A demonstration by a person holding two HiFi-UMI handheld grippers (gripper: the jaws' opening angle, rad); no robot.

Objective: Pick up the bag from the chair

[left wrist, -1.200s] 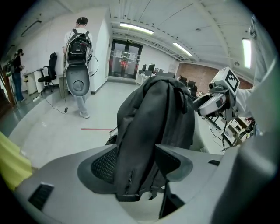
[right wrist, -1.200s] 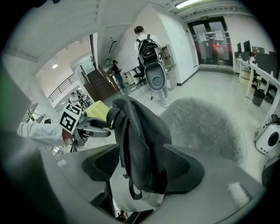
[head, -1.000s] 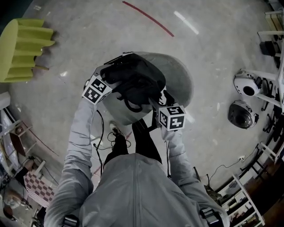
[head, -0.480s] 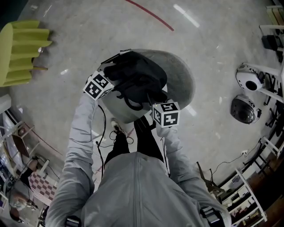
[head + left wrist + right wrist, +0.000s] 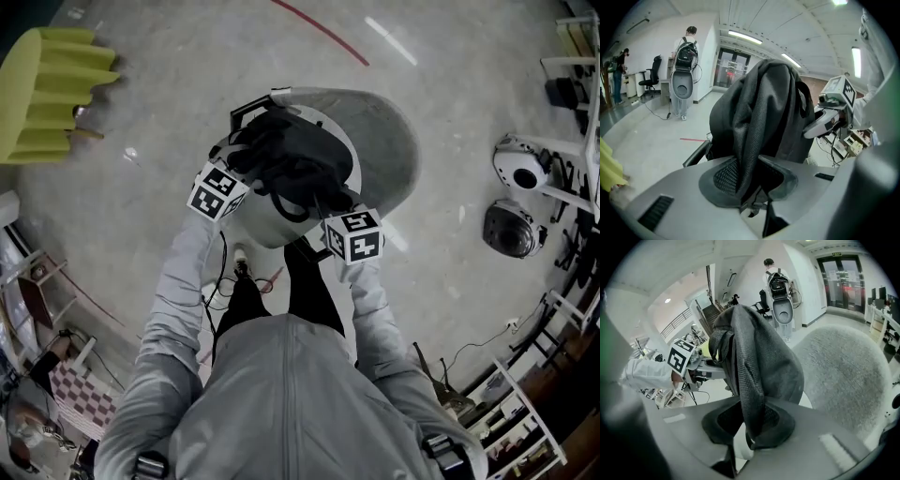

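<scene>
One black bag [image 5: 295,169] over the seat of one grey round chair [image 5: 384,155]; contact with the seat unclear. Two grippers on it. Left gripper [image 5: 242,173] jaws pinch a mesh strap [image 5: 747,140] at the bag's left. Right gripper [image 5: 328,211] jaws clamp a second strap [image 5: 747,394] at its near right. One yellow seat [image 5: 47,94] well apart, one red floor line [image 5: 319,33].
</scene>
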